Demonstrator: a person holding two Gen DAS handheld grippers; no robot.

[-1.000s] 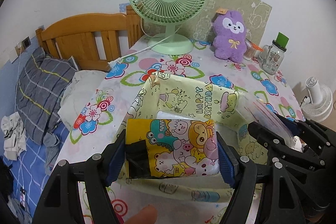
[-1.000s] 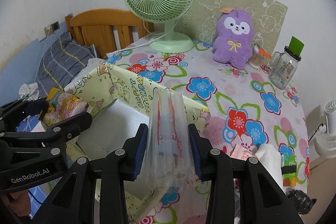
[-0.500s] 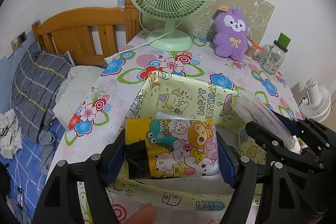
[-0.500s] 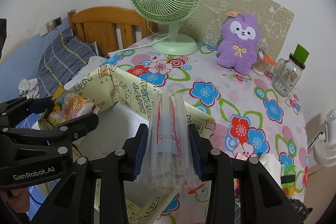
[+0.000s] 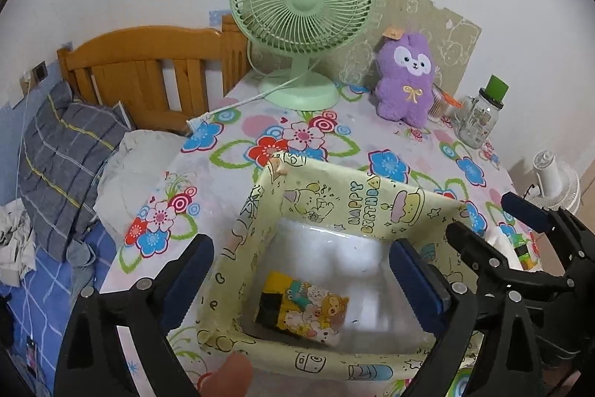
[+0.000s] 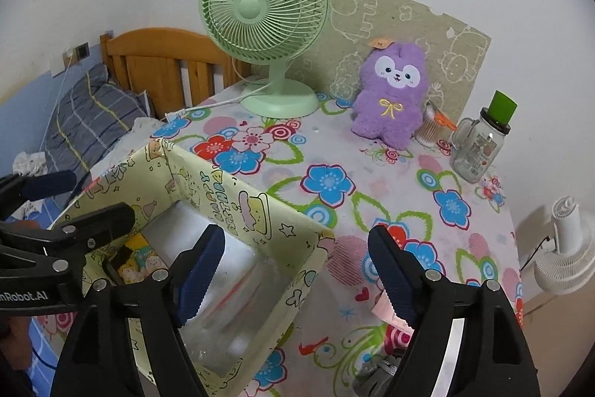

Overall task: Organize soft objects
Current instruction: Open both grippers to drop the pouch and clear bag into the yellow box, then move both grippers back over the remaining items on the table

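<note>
Yellow cartoon pouch (image 5: 303, 309) and clear plastic packet (image 6: 238, 307) lie inside the box (image 5: 372, 199); left tongs (image 5: 301, 270) and right tongs (image 6: 295, 270) have just been spreading, empty, while the purple plush (image 6: 390, 95) waits on the tabletop (image 6: 372, 181)

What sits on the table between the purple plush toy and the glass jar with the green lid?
A small container of cotton swabs with an orange piece on top stands between the purple plush toy and the glass jar, clearest in the right wrist view.

Both wrist views angled down, close over the yellow box (image 5: 260, 211), sharing fan (image 6: 260, 6).
</note>
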